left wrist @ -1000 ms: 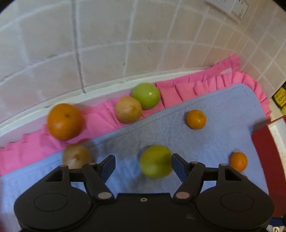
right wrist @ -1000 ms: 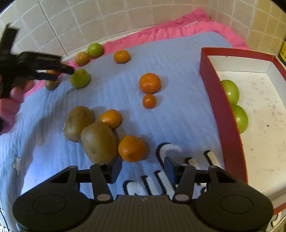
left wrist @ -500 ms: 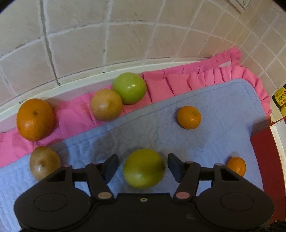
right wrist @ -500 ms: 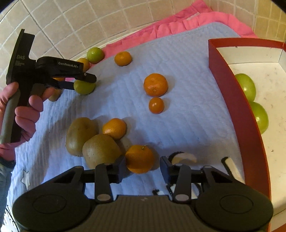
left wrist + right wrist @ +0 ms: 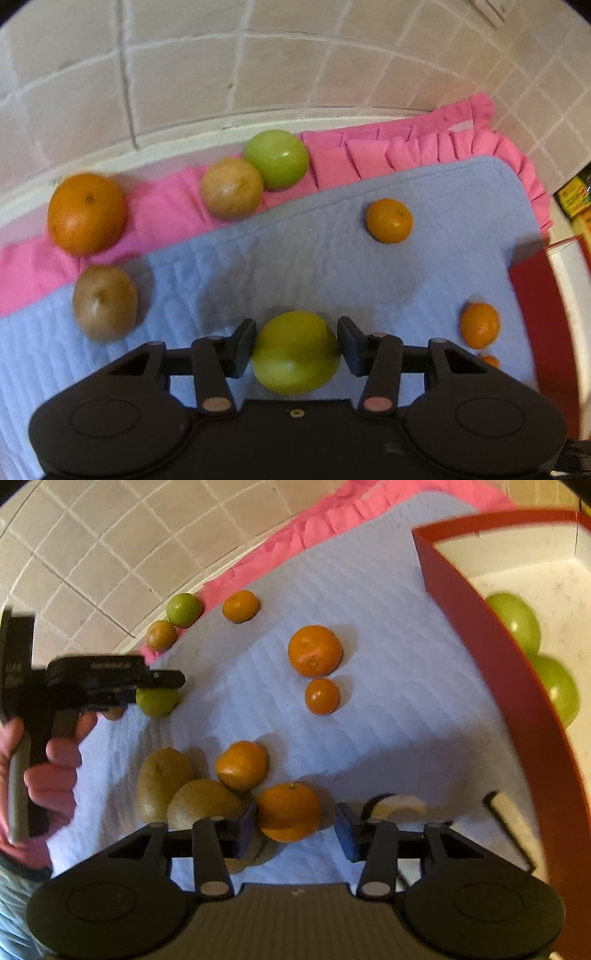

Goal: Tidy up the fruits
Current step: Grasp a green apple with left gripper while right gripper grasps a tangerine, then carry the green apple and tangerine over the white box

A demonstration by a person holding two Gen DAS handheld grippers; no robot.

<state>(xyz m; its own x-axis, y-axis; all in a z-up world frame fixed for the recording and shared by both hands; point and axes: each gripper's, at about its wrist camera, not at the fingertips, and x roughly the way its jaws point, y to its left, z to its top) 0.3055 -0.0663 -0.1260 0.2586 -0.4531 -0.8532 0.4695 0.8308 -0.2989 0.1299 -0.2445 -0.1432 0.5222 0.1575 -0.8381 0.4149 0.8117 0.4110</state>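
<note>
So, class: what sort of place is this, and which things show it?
Probably a kitchen counter at home: a tiled wall behind, fruit spread on a quilted mat, and a red tray holding green fruit.

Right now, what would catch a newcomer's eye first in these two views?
The left gripper is closing around a green apple on the blue mat, both pads about touching it. The right gripper brackets an orange, with a gap at the right pad. At the right sits a red box, two green apples inside.
</note>
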